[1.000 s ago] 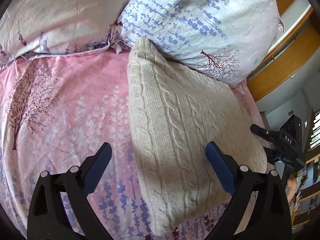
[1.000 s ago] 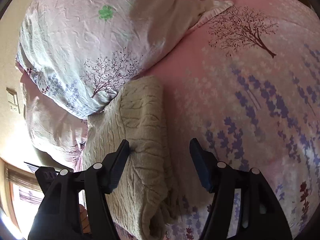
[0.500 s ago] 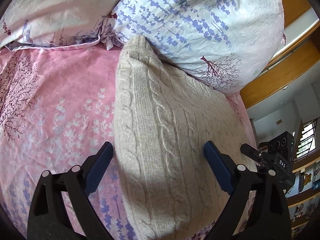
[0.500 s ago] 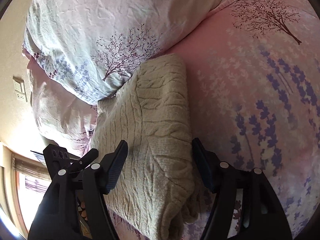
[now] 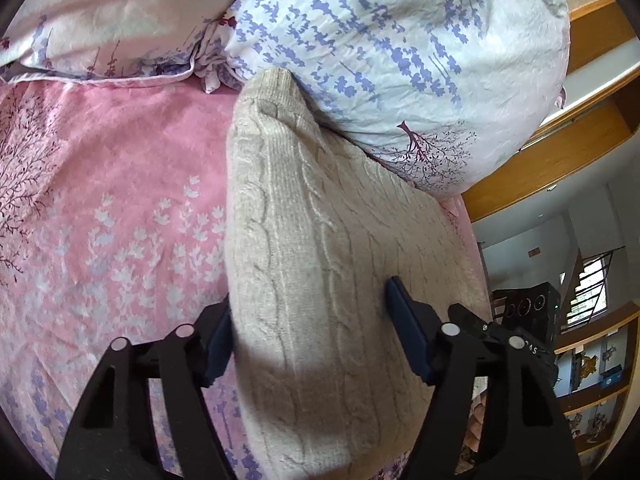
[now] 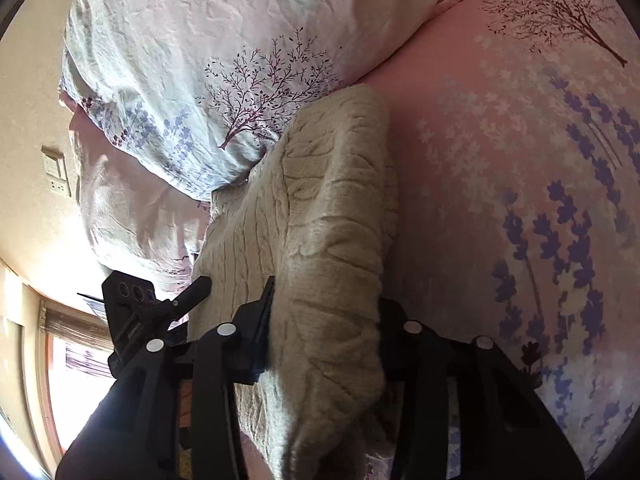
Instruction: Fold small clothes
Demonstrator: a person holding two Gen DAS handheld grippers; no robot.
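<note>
A folded beige cable-knit sweater (image 5: 320, 240) lies on the pink floral bedsheet (image 5: 112, 200), its far end against a pillow. My left gripper (image 5: 310, 328) has closed in on the sweater's near left fold, with the knit bulging between its fingers. In the right wrist view the same sweater (image 6: 332, 240) runs toward me, and my right gripper (image 6: 324, 320) is shut on its thick folded edge. Each gripper shows at the other view's edge.
Two floral pillows (image 5: 400, 48) (image 5: 100, 20) lie at the head of the bed. A wooden frame (image 5: 560, 152) and a room with shelves lie past the bed's right edge. A wall with a switch plate (image 6: 56, 172) is on the right wrist view's left.
Both grippers moved forward over the sweater and narrowed from wide open until each pinches a folded edge of the knit.
</note>
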